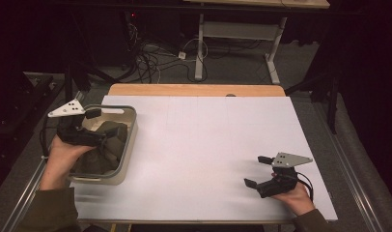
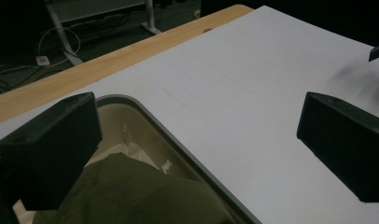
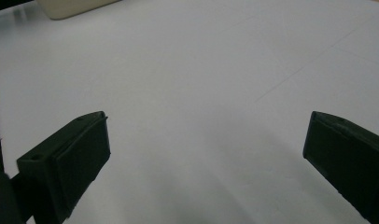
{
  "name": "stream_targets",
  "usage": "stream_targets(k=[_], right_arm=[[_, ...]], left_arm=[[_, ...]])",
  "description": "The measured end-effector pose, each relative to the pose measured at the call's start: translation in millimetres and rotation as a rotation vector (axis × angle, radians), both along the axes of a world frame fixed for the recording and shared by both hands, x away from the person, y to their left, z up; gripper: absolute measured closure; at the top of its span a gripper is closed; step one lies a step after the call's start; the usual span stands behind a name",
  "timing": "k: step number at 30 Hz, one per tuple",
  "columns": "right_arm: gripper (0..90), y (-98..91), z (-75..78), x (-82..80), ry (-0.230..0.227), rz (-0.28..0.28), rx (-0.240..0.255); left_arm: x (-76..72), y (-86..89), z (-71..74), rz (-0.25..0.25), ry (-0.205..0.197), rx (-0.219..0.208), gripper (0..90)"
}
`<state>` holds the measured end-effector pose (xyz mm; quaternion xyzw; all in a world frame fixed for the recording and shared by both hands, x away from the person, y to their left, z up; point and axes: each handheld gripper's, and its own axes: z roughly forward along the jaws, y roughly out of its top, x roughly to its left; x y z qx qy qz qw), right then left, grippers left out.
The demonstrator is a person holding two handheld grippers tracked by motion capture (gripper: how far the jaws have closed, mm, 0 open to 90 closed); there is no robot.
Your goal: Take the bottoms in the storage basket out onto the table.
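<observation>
Your left tongs (image 1: 103,122) hang apart over the soft, floppy olive cloth (image 2: 145,196) in the bin (image 1: 129,140), so pinch a raised fold; right tongs (image 1: 259,170) sit apart too.

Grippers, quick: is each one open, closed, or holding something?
Left gripper: open over the bin, holding nothing.
Right gripper: open, holding nothing.

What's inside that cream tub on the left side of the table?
A crumpled olive-green cloth lies in the tub, with the open left claw over its rim. Whatever lies beneath the cloth is covered, and the hand hides the near corner.
</observation>
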<state>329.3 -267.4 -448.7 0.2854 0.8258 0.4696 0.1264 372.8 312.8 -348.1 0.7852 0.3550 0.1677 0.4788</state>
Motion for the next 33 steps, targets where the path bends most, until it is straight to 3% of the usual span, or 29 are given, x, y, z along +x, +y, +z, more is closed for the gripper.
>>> stream_targets(k=[19,33], right_arm=[[1.3,0.4,-0.9,0.2,0.003,-0.001,-0.008],[1.3,1.0,-1.5,0.1,0.001,0.004,-0.018]], left_arm=[[2.7,7.9,-13.6,0.04,0.044,0.003,0.0],[4.8,6.7,-31.8,0.074,0.098,0.05,0.0]])
